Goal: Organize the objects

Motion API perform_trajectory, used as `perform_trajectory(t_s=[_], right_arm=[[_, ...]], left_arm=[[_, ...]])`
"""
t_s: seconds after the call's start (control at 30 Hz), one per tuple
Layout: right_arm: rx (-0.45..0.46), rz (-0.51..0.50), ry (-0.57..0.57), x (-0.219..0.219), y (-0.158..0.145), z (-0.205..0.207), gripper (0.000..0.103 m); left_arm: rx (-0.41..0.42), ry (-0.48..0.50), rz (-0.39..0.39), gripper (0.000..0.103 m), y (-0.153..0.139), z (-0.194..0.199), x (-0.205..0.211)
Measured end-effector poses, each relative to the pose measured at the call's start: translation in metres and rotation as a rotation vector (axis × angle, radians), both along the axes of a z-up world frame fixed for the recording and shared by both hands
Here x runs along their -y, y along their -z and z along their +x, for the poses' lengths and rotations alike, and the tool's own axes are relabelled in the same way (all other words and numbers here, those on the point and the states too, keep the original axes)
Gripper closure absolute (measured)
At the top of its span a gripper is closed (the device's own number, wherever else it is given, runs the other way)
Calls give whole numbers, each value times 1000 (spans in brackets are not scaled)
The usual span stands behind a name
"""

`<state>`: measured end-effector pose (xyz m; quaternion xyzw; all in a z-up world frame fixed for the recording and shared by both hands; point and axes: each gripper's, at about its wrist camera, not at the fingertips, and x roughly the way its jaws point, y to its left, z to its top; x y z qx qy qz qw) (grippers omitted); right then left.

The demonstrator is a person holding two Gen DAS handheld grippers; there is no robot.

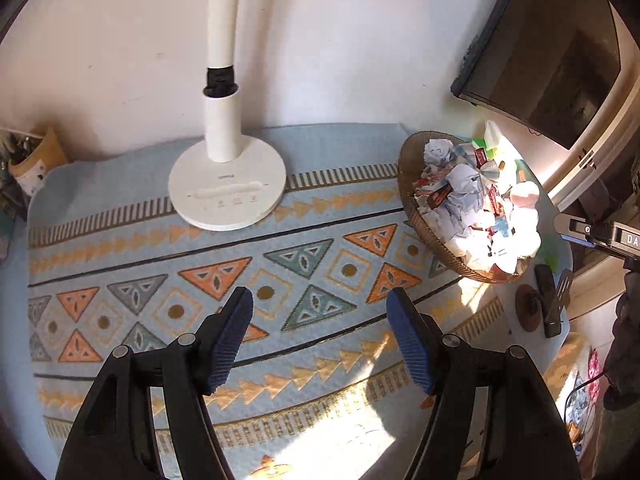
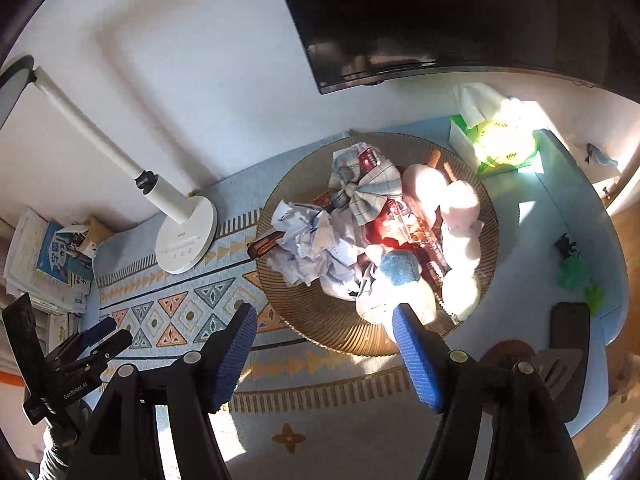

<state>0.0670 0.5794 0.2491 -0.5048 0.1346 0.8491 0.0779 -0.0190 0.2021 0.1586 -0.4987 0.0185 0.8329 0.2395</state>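
Note:
A round woven basket (image 2: 312, 316) (image 1: 412, 216) sits on a patterned blue mat (image 1: 240, 264), heaped with crumpled paper (image 2: 308, 240), a plaid cloth bow (image 2: 364, 190), pale round balls (image 2: 460, 200), red packets and a blue sponge (image 2: 400, 268). My right gripper (image 2: 324, 316) hovers open over the basket's near rim, nothing between its blue pads. Over bare mat left of the basket, my left gripper (image 1: 320, 300) is open and holds nothing; it also shows at the lower left of the right wrist view (image 2: 108, 334).
A white desk lamp (image 1: 228, 192) (image 2: 184, 240) stands on the mat by the wall. A dark monitor (image 2: 440, 20) hangs behind. A green tissue pack (image 2: 500, 144), a dark phone (image 2: 568, 336), a slotted spatula (image 2: 560, 372) and a wooden coaster lie right. Books (image 2: 40, 256) stack at left.

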Motion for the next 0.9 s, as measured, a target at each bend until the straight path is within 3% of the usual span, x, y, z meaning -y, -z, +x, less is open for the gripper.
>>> perform_trajectory(t_s=[0.17, 0.37, 0.57, 0.73, 0.87, 0.9], right_arm=[[5, 8, -28, 84, 8, 9, 34], [19, 57, -79, 175, 40, 14, 34], [58, 45, -40, 210, 98, 11, 26], [85, 205, -74, 219, 163, 5, 26], [132, 227, -90, 214, 196, 4, 26], [109, 236, -85, 211, 196, 5, 21]], left_arm=[[-21, -91, -44, 35, -2, 9, 86], [-43, -182, -76, 35, 5, 19, 169], [-105, -227, -181, 35, 45, 29, 195], [-91, -260, -233, 35, 98, 30, 201], [-113, -252, -283, 35, 120, 33, 200], [-124, -251, -293, 35, 123, 33, 200]])
